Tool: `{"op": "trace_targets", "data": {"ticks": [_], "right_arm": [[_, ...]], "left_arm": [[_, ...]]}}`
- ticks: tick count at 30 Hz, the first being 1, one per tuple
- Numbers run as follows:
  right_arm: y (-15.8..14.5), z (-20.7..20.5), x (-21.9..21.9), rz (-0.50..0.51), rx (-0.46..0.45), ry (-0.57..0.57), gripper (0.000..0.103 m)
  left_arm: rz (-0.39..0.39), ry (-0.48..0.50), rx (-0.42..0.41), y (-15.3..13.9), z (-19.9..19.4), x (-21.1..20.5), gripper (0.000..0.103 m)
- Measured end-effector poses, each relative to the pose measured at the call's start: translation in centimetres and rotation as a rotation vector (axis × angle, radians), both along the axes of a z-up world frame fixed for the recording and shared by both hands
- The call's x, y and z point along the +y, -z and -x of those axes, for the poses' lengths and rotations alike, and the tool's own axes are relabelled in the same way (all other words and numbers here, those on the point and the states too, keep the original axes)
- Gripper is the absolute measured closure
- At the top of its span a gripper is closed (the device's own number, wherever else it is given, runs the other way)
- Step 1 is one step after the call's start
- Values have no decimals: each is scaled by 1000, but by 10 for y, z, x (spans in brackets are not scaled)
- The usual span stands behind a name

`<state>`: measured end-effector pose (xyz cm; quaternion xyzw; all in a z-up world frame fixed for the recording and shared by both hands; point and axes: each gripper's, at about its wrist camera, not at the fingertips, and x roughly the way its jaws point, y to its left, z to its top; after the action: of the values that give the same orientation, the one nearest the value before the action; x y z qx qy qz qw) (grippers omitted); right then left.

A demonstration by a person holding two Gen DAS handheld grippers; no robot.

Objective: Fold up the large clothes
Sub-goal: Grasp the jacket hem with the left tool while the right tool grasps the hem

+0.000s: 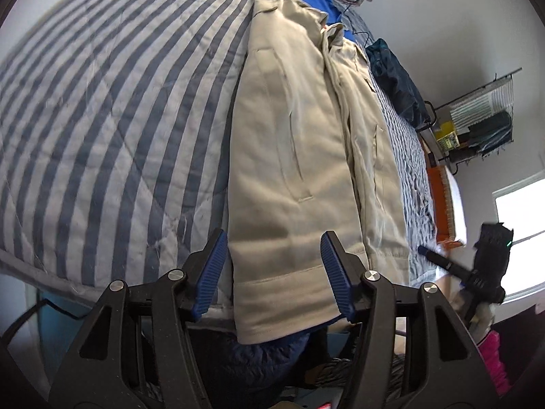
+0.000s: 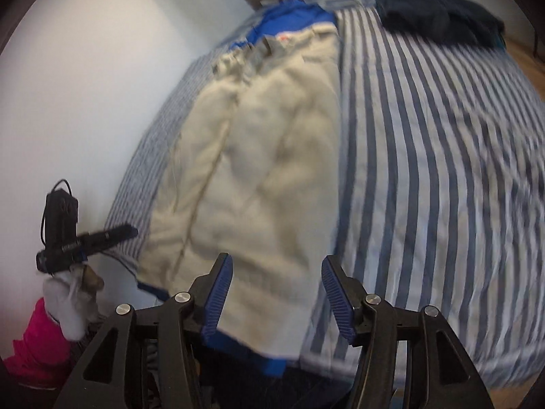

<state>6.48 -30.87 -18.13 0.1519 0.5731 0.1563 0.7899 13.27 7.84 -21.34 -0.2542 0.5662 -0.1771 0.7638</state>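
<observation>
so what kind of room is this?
Most likely a bedroom: a bed with a striped quilt, a beige coat laid out on it, other clothes piled at the far end, and a window beside it.

The left gripper (image 1: pixel 274 274) points steeply down, jaws apart and empty. The right gripper (image 2: pixel 277 288), blurred, does likewise; its mate shows at nine o'clock.
</observation>
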Motion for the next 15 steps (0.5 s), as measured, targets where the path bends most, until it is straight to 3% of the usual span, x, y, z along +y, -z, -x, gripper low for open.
{"op": "trace_targets", "data": {"ticks": [4,7,12,14,15], "right_arm": [[23,10,-7,-102,75,7,46],[30,12,-2,-121,90,-26,48],[33,12,9,-86,87,-60,52],[34,12,13,-38,82,-78,69],[35,12,12,-29,85,-80,71]], "left_arm": [[109,-19,81,20,8,3,46],[120,-35,76,21,10,3,45],[49,-5,46,17,12,-7,47],[21,-7,47,20,11,-11,52],[26,-16,48,22,11,-10,52]]}}
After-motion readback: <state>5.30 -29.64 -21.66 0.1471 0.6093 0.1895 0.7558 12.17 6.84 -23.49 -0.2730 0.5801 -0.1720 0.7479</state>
